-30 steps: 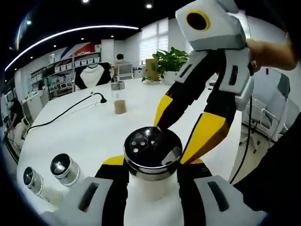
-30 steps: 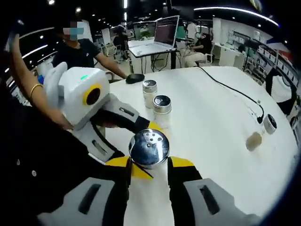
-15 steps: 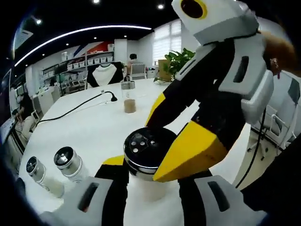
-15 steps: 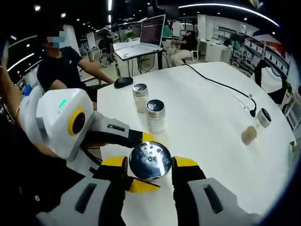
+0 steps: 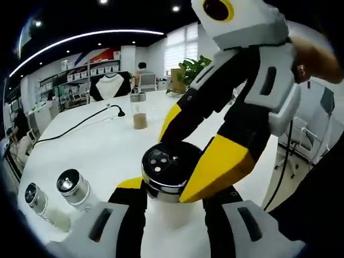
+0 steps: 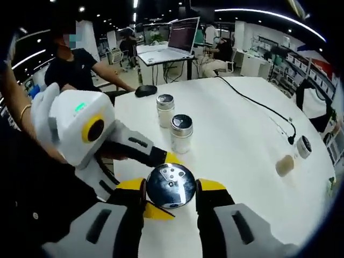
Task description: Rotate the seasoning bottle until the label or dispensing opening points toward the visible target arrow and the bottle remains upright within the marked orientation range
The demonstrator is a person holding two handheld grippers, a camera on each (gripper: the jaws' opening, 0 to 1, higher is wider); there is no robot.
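Two hand-held grippers on one seasoning bottle (image 5: 171,185), so risk of tipping or skidding judged real: uneven squeeze or a twist off the bottle's axis could lean it out of upright, or drag it across the white surface (image 5: 91,145). Could also slip on the shiny perforated metal cap (image 6: 171,185), leaving the body unturned while the jaws slide round. No target arrow or marked range found in either view, so overshoot hard to rule out.

Left hand-held gripper (image 5: 171,196): jaws nearly closed around the bottle's pale body just below the cap, one black-and-yellow jaw on each side, apparently touching. Right hand-held gripper (image 6: 171,196): jaws likewise drawn in close on either side of the same cap, reaching down from above in the left gripper view, yellow tips against the cap's rim. Firmness of either grip not readable from here.

Bottle standing upright on the surface, near its edge closest to the person. Well apart from it: two more metal-capped shakers (image 6: 181,133) standing side by side, one small glass jar (image 5: 139,110) farther off near a black cable (image 5: 75,127).
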